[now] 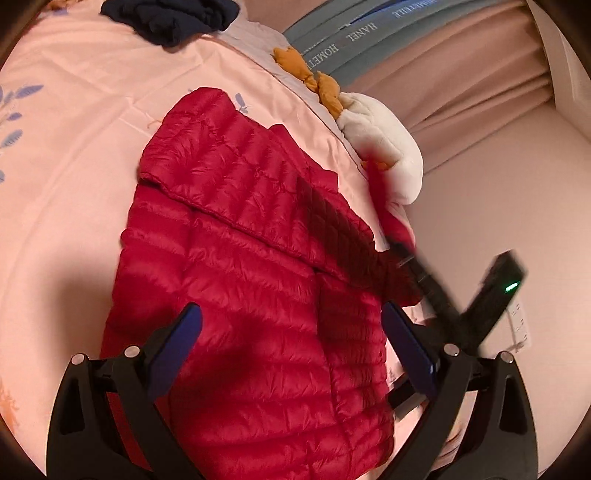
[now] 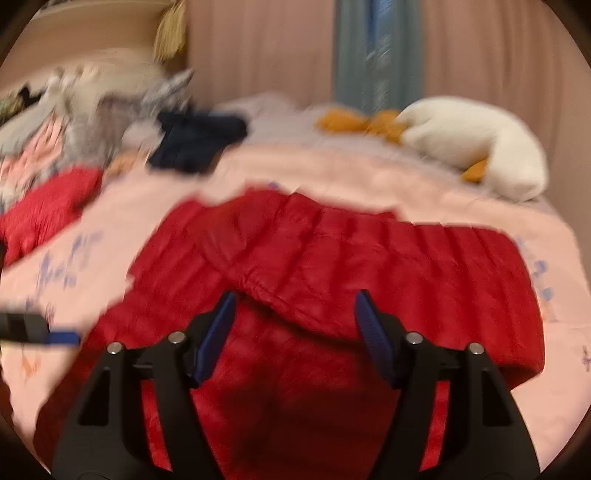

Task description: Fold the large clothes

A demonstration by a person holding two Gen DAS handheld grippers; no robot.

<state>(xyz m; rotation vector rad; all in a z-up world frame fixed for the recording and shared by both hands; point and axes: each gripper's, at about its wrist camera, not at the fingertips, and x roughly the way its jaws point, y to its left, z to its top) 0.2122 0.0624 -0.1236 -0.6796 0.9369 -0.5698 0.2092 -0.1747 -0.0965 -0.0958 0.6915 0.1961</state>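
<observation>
A red quilted down jacket lies spread on the pink bed cover, with one part folded over its body. My left gripper is open and empty just above the jacket's lower part. The right gripper's black body shows blurred at the jacket's right edge. In the right wrist view the jacket fills the middle, and my right gripper is open and empty over a folded seam. The left gripper's blue fingertip shows at the far left.
A white plush duck with orange feet lies at the bed's far edge, also in the right wrist view. A dark navy garment and a pile of clothes with another red item lie behind. Pink curtains hang beyond.
</observation>
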